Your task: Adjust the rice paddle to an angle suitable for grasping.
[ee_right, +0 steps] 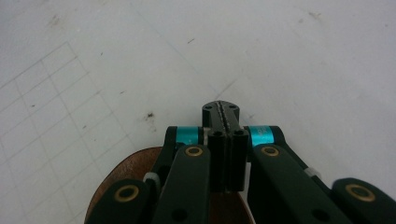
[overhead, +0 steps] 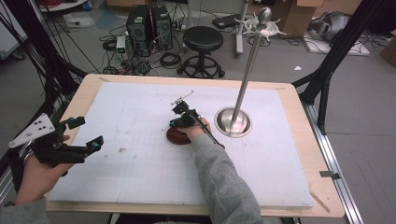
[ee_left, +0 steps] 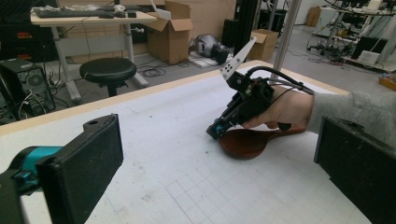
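Starting with the tabletop (overhead: 322,186): carries a white gridded mat (overhead: 140,177) almost edge to edge. Next down in size, a steel stand (overhead: 247,79): rises from a round base at about 3 o'clock of the working hand, near but apart from it. Then the left hand-held gripper (overhead: 86,134): hangs over the mat's left edge, well apart from the work, jaws spread wide with nothing between them, aimed toward 3 o'clock in the high view. Then the right hand-held gripper (overhead: 173,123): sits near mid-tabletop, jaws pressed fully together in the right gripper view (ee_right: 222,112), gripping nothing, tips over bare mat. Smallest, the wooden paddle (overhead: 176,136): lies flat on the mat directly under that gripper, round end poking out at 6 to 7 o'clock of the closed tips in the high view, and at 7 o'clock below the linkage in the right gripper view (ee_right: 126,172). Cannot tell whether the tips touch its rim or hover just clear. Seen from the left gripper view (ee_left: 243,142): runs its long axis from 9 to 3 o'clock, handle tucked beneath the right hand toward the sleeve. Judging from that: far nearer the right hand; needs the jaws opened first, then set across the handle rather than along it.
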A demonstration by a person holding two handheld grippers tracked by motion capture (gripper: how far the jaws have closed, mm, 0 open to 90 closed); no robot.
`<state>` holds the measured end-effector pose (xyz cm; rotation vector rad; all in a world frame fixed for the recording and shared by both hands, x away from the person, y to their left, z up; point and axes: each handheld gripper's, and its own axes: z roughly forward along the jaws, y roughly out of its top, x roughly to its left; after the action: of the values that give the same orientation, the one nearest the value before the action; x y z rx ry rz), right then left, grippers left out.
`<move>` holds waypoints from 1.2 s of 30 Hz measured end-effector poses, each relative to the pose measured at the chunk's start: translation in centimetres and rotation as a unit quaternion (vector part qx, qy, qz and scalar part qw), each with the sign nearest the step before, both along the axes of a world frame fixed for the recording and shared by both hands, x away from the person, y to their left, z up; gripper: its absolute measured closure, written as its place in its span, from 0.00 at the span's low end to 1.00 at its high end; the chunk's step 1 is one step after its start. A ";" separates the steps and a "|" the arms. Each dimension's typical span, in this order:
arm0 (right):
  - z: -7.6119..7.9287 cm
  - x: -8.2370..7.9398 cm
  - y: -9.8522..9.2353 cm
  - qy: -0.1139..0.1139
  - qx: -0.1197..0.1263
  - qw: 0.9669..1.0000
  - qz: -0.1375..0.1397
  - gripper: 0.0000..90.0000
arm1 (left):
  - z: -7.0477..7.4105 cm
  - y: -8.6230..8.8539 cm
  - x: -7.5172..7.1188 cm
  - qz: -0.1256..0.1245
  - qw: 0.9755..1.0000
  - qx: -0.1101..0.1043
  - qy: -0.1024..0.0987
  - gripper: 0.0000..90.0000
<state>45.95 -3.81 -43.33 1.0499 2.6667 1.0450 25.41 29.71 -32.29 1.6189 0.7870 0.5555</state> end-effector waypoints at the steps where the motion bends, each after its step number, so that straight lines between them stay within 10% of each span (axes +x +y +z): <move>1: 0.0 -0.2 -0.1 0.002 0.001 1.000 0.001 1.00 | 0.0 0.0 0.0 0.000 1.000 -0.001 -0.001 0.02; 36: 0.1 -5.6 -2.6 0.001 -0.006 0.999 0.045 1.00 | 0.0 -0.7 0.5 -0.010 1.000 0.004 0.000 0.02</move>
<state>40.33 -6.37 -43.26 0.9381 2.7412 1.0420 25.89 28.96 -32.29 1.6325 0.7697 0.5444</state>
